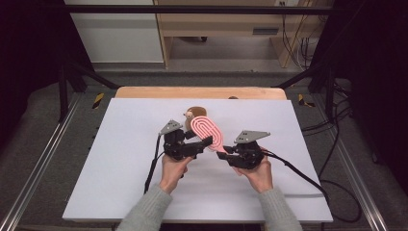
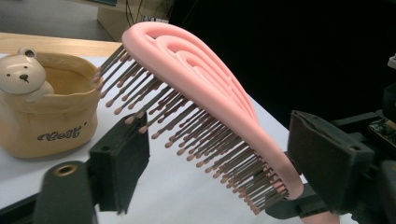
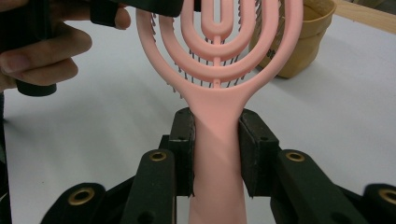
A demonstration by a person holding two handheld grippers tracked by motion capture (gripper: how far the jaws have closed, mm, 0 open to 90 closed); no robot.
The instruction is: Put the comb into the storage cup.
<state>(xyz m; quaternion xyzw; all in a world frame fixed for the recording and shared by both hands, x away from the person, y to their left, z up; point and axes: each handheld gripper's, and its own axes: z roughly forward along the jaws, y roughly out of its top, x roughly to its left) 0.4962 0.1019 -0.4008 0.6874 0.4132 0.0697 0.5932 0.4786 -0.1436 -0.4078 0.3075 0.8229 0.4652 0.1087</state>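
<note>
Handover step: right tool (image 3: 217, 154) clamps the handle of the pink plastic vented hairbrush (image 3: 219, 70); left tool (image 2: 219, 154) straddles its head, not gripping. Next: squeeze, then lower toward tan bear-faced pot (image 1: 191, 113) at 12 o'clock.

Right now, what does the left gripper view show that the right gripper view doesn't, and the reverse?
The left gripper view alone shows the bear figure on the tan pot's rim and the brush's bristles from the side, between its open jaws. The right gripper view alone shows the right gripper clamped on the handle. Both share the pink hairbrush, the pot and the white table.
</note>
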